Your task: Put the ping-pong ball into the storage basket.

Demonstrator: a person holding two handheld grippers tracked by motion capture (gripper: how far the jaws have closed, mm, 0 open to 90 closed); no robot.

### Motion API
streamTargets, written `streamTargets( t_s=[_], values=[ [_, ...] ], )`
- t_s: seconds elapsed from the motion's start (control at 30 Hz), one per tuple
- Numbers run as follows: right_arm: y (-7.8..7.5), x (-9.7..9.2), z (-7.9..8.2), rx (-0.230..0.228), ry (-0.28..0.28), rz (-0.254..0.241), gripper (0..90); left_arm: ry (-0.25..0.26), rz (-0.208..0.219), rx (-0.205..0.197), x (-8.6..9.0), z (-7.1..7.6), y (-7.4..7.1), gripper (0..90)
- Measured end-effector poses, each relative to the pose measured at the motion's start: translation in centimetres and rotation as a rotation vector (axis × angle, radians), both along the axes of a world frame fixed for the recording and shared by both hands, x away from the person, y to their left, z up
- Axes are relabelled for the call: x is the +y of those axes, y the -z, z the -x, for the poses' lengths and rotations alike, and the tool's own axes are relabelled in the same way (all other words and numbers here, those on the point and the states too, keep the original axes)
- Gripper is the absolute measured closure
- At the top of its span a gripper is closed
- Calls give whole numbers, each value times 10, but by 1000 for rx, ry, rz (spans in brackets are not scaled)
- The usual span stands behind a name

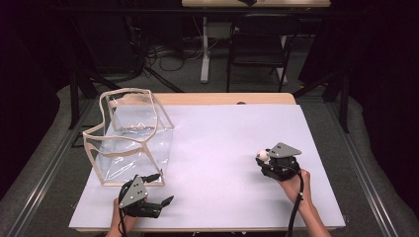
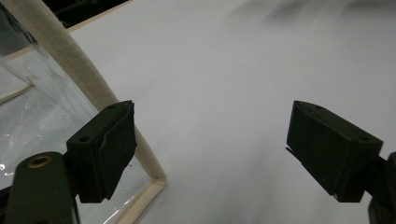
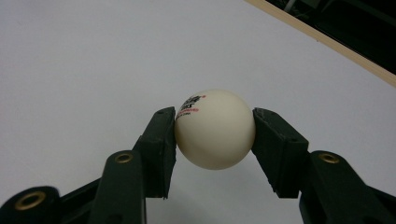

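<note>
A white table-tennis ball [image 3: 215, 129] with small red and black print sits pinched between both pads of my right gripper [image 3: 215, 135], which is shut on it. From above, that ball [image 1: 262, 156] shows at the tip of the right gripper [image 1: 267, 160] over the right half of the white mat. A clear plastic bag with cream trim [image 1: 131, 138] stands open at the left of the table. My left gripper [image 1: 165, 190] rests by the bag's near corner, jaws wide apart. Between its pads [image 2: 112, 149] there is only white surface, and the bag's trimmed corner [image 2: 154, 182] lies just beside the left pad.
The white mat [image 1: 217, 148] covers a wooden table whose edge [image 1: 227, 98] shows at the back. A black chair [image 1: 257, 44] and a table leg stand on the floor beyond. Dark floor surrounds the table on both sides.
</note>
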State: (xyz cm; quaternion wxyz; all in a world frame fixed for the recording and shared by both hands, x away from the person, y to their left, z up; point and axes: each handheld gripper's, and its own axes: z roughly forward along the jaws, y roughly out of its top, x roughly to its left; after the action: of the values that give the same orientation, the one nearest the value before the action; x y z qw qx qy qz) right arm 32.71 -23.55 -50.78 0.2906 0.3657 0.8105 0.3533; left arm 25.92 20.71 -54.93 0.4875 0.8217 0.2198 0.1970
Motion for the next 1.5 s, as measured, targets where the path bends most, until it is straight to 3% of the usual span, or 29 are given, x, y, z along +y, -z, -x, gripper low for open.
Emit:
streamTargets(
  t_s=[1.5],
  values=[
    [-24, 3, 10, -69, -7, -10, 504, -5, 1, -2, 1, 0, 0, 162]
  ],
)
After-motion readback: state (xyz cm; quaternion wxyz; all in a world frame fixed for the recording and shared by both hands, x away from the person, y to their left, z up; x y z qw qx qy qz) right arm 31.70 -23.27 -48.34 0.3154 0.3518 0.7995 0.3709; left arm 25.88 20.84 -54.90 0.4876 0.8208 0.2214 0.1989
